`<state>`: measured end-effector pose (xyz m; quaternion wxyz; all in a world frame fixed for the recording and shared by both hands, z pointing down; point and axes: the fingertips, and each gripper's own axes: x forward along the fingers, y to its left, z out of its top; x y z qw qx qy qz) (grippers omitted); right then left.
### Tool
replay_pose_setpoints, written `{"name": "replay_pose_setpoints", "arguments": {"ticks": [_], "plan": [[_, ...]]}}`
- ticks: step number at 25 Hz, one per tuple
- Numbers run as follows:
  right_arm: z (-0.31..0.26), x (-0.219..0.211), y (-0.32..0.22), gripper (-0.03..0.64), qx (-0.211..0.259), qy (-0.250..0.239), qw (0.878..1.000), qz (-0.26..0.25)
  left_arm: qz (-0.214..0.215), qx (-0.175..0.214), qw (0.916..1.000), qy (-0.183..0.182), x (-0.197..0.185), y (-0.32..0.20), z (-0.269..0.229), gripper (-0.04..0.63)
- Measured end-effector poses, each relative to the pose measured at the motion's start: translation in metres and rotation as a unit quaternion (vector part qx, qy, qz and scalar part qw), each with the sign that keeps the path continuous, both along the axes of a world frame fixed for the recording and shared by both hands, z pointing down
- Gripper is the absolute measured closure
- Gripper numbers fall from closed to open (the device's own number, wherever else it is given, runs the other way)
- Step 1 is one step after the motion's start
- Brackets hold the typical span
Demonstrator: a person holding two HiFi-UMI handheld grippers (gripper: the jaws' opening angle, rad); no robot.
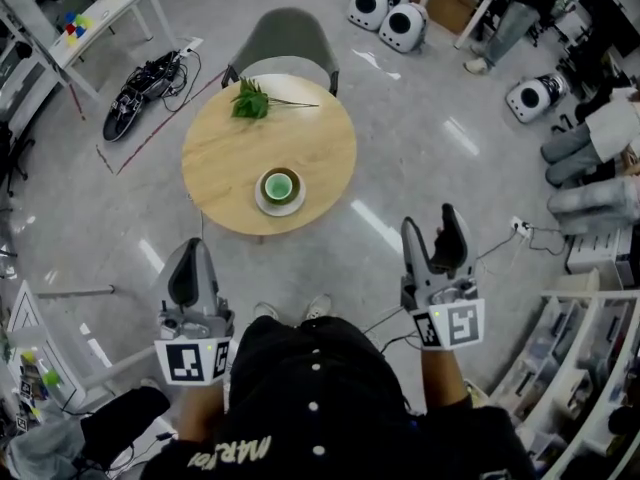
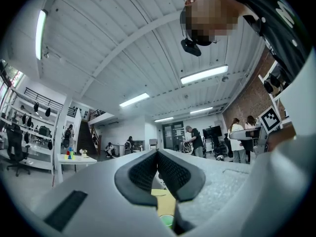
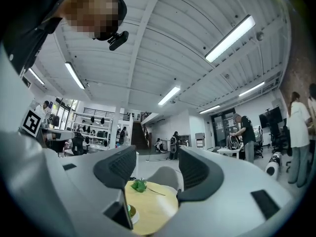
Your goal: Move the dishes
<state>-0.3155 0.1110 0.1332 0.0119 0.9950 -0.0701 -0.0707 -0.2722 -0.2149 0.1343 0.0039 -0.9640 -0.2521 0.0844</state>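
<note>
Judging by the head view, the cup [image 1: 280,184] on its saucer [image 1: 280,211] is set near the table's [image 1: 218,158] near edge, not yet within reach, and open floor is left for a straight approach, the chair [image 1: 285,40] being on the far side. In the left gripper view the left gripper [image 2: 158,157] is seen pressed together and empty, so it must be opened first. In the right gripper view the right gripper [image 3: 155,167] is held apart, empty; the saucer's rim is best taken level, clear of the sprig [image 3: 139,185].

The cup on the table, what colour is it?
The cup is green; the head view shows it best.
</note>
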Motion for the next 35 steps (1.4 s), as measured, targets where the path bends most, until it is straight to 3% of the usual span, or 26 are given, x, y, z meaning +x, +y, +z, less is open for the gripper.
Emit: {"name": "replay_pose_setpoints", "arguments": {"ticks": [9, 17, 23, 35], "plan": [[0.002, -0.006, 0.062, 0.364, 0.004, 0.004, 1.000, 0.030, 0.001, 0.001, 1.0000, 0.010, 0.018, 0.042, -0.003, 0.592], [0.011, 0.017, 0.112, 0.367, -0.001, -0.004, 0.999, 0.054, 0.018, -0.003, 0.9997, 0.018, 0.064, 0.089, -0.001, 0.592], [0.017, 0.069, 0.155, 0.368, -0.006, -0.015, 0.998, 0.060, 0.004, 0.001, 0.9999, 0.013, 0.124, 0.121, 0.004, 0.592], [0.004, 0.210, 0.217, 0.370, -0.015, -0.026, 0.999, 0.023, -0.098, 0.017, 0.9950, 0.008, 0.239, 0.138, -0.009, 0.592]]}}
